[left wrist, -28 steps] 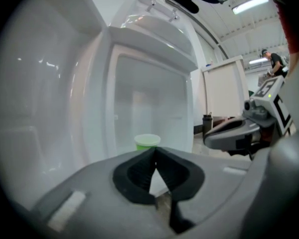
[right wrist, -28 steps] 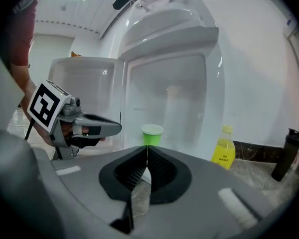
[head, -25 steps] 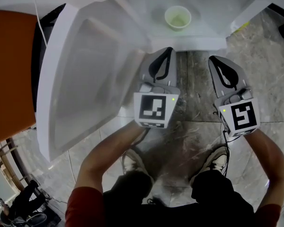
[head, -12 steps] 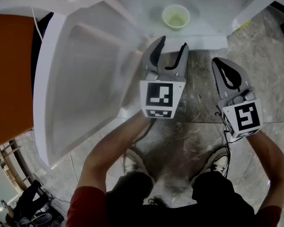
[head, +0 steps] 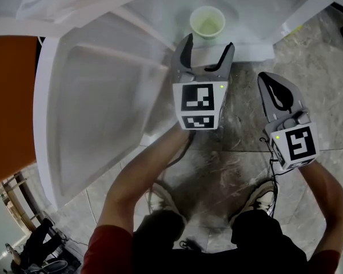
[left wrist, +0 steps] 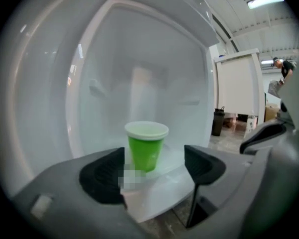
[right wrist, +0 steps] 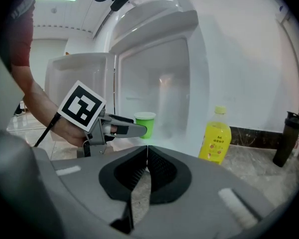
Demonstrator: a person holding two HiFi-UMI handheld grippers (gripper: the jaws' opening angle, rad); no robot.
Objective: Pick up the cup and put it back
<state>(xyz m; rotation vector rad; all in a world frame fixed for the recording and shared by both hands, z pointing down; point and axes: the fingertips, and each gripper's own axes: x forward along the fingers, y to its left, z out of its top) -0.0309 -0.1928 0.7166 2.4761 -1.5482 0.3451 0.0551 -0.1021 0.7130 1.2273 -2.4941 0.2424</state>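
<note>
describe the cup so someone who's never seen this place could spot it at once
Find the open white fridge; on its bottom ledge, near the front edge, stands one small cup. It is bright green with a white rim and open top, unlike the capped yellow bottle standing on the floor outside the fridge.

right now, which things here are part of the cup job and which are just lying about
For the job: green cup, on the white fridge shelf; left tongs, jaws just been opening, cup ahead of them, ungripped.
Just lying about: yellow bottle and dark bottle on the floor; right tongs, shut, idle.
</note>
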